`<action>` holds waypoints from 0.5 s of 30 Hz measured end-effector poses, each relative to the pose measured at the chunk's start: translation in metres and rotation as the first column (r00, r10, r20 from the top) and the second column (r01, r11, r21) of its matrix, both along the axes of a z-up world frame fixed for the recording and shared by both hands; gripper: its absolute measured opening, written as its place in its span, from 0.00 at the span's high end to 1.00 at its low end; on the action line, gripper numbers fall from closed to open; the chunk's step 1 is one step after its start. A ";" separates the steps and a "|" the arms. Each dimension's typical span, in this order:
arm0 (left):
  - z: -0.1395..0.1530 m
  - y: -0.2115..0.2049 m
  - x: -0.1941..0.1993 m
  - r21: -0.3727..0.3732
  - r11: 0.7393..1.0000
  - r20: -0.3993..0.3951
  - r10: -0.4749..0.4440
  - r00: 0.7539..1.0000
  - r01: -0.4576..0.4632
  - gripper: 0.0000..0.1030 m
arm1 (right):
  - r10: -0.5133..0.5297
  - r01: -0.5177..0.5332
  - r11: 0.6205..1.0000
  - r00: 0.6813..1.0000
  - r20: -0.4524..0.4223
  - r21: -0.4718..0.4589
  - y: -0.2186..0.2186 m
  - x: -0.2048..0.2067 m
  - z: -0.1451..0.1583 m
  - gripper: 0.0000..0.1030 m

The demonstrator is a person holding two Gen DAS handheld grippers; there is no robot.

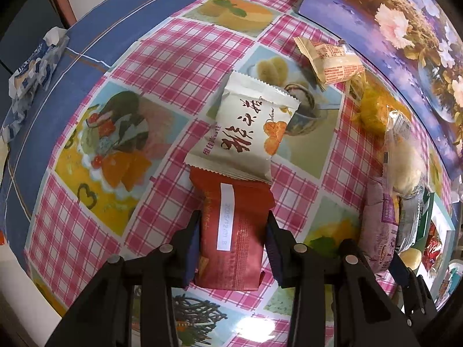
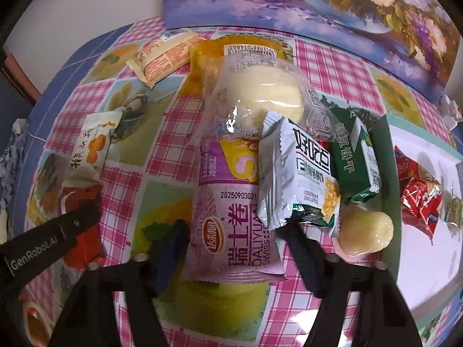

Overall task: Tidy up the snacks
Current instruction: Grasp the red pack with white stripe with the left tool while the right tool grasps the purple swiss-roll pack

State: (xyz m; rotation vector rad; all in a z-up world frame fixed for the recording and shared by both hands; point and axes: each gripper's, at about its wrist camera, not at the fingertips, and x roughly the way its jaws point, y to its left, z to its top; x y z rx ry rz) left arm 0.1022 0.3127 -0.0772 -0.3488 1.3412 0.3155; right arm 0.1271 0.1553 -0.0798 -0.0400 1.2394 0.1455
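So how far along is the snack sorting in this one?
Early. A few red-wrapped candies already lie in the white tray. The left gripper has its fingers on either side of the red packet; the right gripper straddles the purple Swiss roll. Most snacks lie loose on the checked tablecloth.

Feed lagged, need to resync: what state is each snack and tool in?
Left tool: closed on red packet.
Red packet: gripped, sealed.
White packet: flat, overlapping red packet.
Right tool: open, straddling purple Swiss roll.
Purple Swiss roll: flat, ungripped.
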 end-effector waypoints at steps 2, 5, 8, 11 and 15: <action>-0.003 -0.002 0.001 0.000 1.000 0.002 0.001 1.000 -0.001 0.59 | 0.006 -0.006 1.000 1.000 0.001 0.012 0.005 -0.004 0.003 0.49; 0.001 -0.007 0.001 0.007 1.000 0.005 0.005 1.000 -0.005 0.60 | 0.010 -0.010 0.999 1.000 -0.004 0.032 0.003 -0.008 0.006 0.52; 0.007 -0.006 0.000 0.010 1.000 0.012 0.004 1.000 -0.004 0.60 | 0.017 -0.016 0.998 1.000 -0.014 0.065 0.000 -0.012 0.010 0.53; 0.014 -0.007 -0.003 0.012 1.000 0.025 0.002 1.000 -0.002 0.60 | 0.024 -0.023 0.995 1.000 -0.011 0.092 -0.002 -0.018 0.019 0.53; 0.028 -0.010 -0.006 0.023 1.000 0.051 -0.006 0.999 0.005 0.60 | 0.032 -0.032 0.991 0.999 0.001 0.132 -0.007 -0.026 0.034 0.54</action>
